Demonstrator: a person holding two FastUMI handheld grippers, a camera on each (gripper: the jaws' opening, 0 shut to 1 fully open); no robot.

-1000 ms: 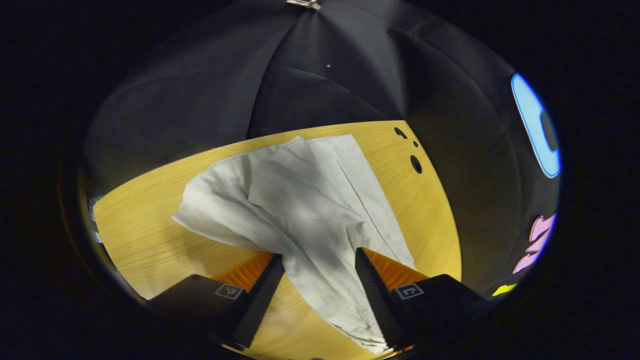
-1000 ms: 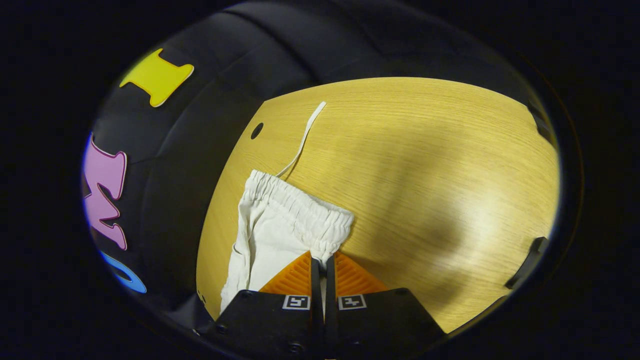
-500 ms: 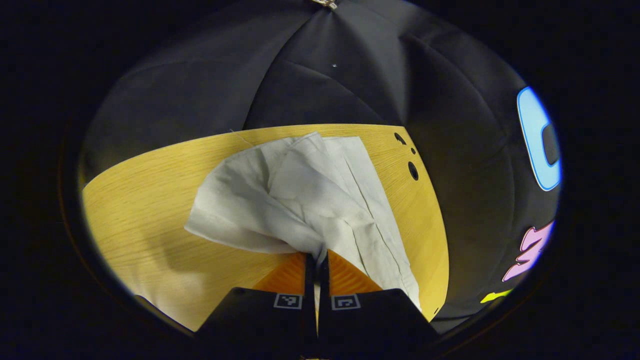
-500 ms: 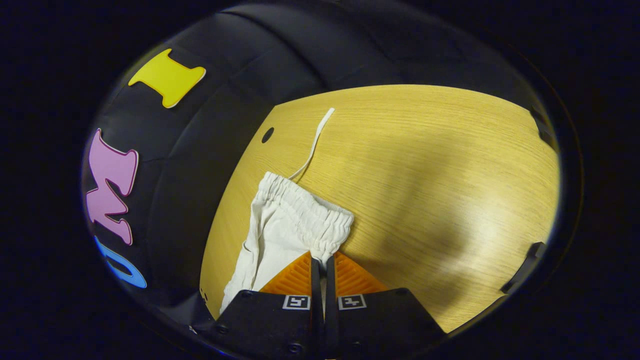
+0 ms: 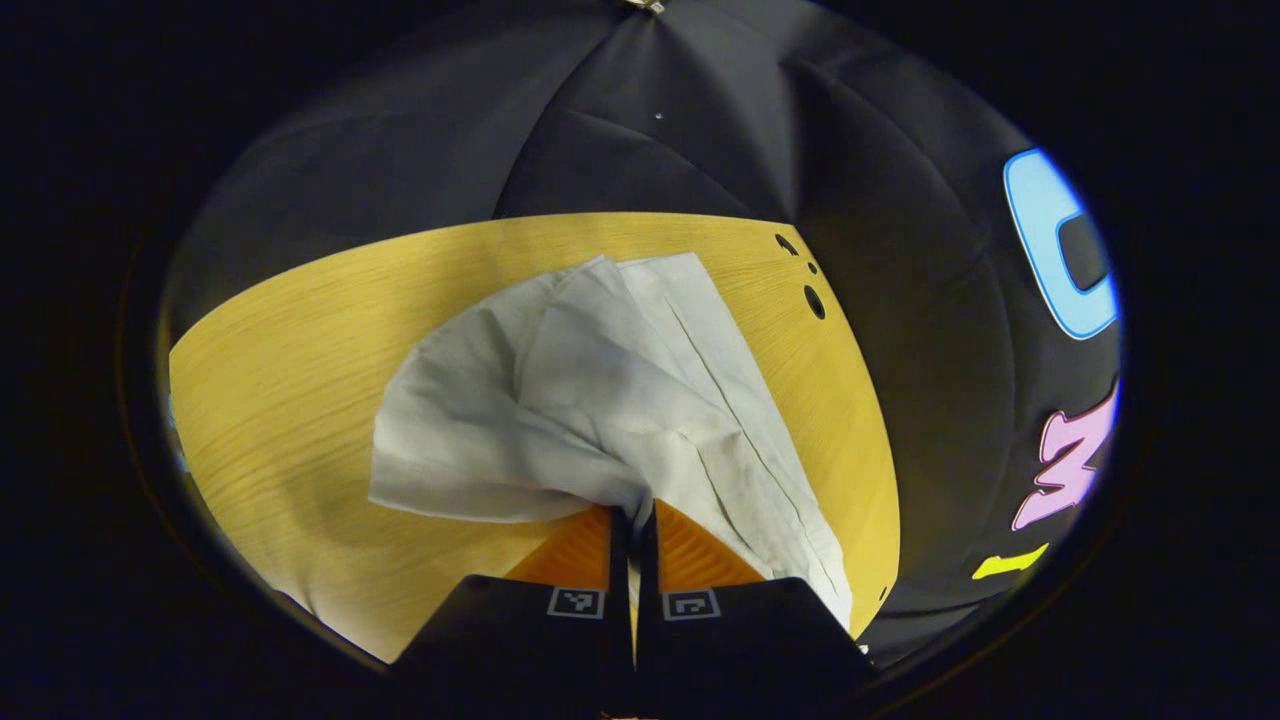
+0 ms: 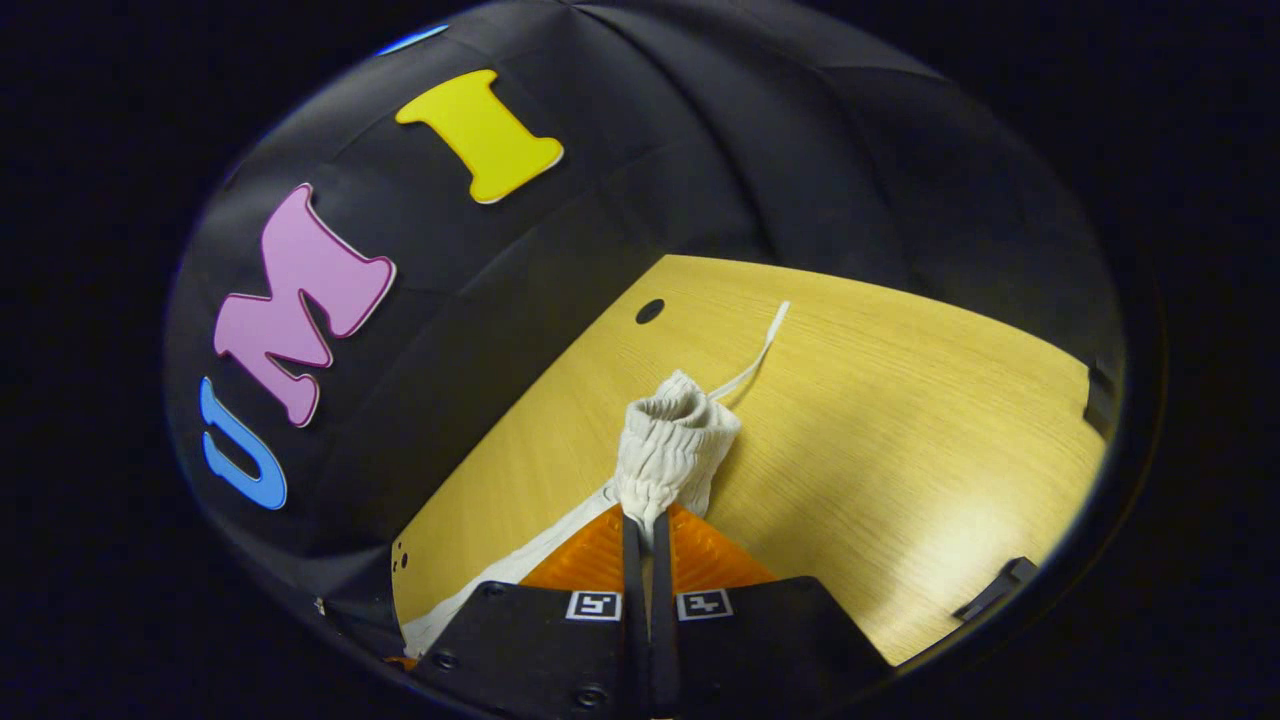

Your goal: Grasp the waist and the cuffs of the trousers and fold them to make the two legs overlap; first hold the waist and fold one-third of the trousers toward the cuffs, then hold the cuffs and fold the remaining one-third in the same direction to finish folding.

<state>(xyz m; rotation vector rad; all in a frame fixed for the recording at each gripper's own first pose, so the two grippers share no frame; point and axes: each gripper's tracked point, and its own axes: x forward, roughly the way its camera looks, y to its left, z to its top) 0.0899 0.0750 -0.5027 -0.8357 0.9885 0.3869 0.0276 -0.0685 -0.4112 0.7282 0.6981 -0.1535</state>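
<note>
Left gripper view is showing the left gripper (image 5: pixel 632 520) with jaws clamped on a cuff of the white trousers (image 5: pixel 600 400), which are lying across the wooden tabletop (image 5: pixel 290 370). The right gripper (image 6: pixel 647 525) is pinching the bunched waistband (image 6: pixel 672 440), its drawstring (image 6: pixel 755 355) trailing over the wood.

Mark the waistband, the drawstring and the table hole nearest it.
waistband (image 6: pixel 672 440), right gripper view: on the bunched elastic gather.
drawstring (image 6: pixel 758 353), right gripper view: midway along the loose cord.
table hole (image 6: pixel 650 311), right gripper view: centre of the dark opening.
</note>
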